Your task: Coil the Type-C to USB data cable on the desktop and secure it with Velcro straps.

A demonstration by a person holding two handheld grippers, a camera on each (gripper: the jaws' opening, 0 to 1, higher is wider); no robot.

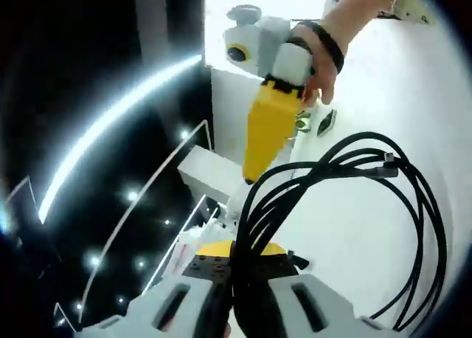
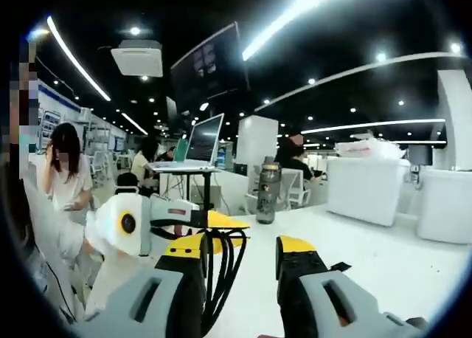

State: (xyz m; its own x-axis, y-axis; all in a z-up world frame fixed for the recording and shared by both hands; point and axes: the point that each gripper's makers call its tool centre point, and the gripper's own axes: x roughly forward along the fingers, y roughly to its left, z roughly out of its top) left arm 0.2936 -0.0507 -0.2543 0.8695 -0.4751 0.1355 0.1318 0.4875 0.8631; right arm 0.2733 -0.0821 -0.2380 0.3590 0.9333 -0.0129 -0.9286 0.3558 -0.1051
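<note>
The black data cable is coiled in several loops over the white desk, one plug at the top of the coil. My left gripper is shut on the gathered strands at the bottom of the left gripper view. My right gripper, held by a hand, points its yellow jaws down just beside the coil's upper left. In the right gripper view my right gripper stands open, and the cable loops hang in the gap close to its left jaw, held by the left gripper.
A white box and some packets lie at the desk's edge, with two small dark items further back. A water bottle stands on the desk. A laptop on a stand and several people sit beyond.
</note>
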